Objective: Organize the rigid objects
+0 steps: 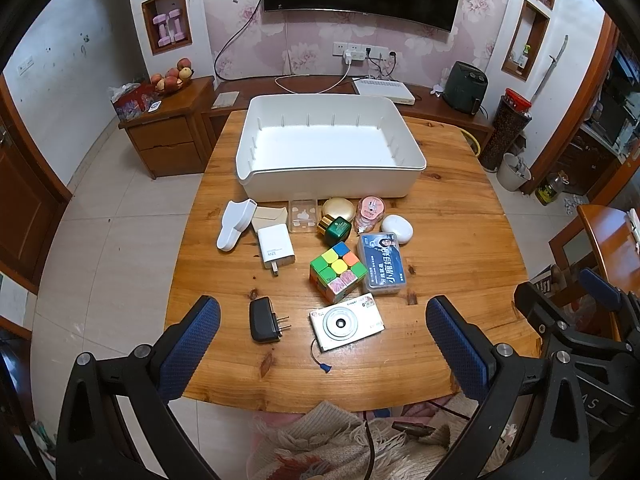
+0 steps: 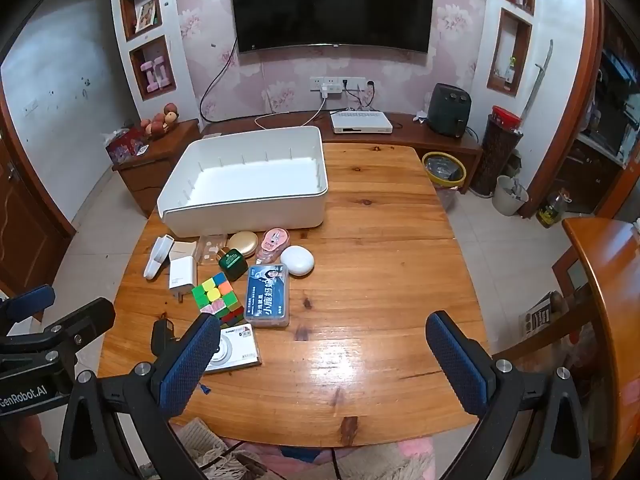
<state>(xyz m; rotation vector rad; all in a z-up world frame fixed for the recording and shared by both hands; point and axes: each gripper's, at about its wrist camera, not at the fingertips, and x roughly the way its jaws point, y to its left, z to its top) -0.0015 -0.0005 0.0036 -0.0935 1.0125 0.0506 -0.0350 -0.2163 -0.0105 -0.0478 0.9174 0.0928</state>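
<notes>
White charger (image 1: pixel 275 246) marked "33W"; blue box (image 1: pixel 382 263) w/ Chinese txt.

Empty white bin (image 1: pixel 332 184), small objects (image 1: pixel 338 276) clustered before it

Bin (image 1: pixel 332 168) stands at the far side of the surface (image 1: pixel 460 240). Small items lie clustered just before it. Cube (image 1: pixel 338 270) sits mid-cluster, card box (image 1: pixel 382 262) touching its right, charger (image 1: pixel 275 245) to its left. Camera (image 1: pixel 346 325) lies nearest, adapter (image 1: pixel 264 319) left of it.

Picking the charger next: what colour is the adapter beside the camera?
Black adapter, with bare metal prongs; clearest in the left wrist view.
</notes>
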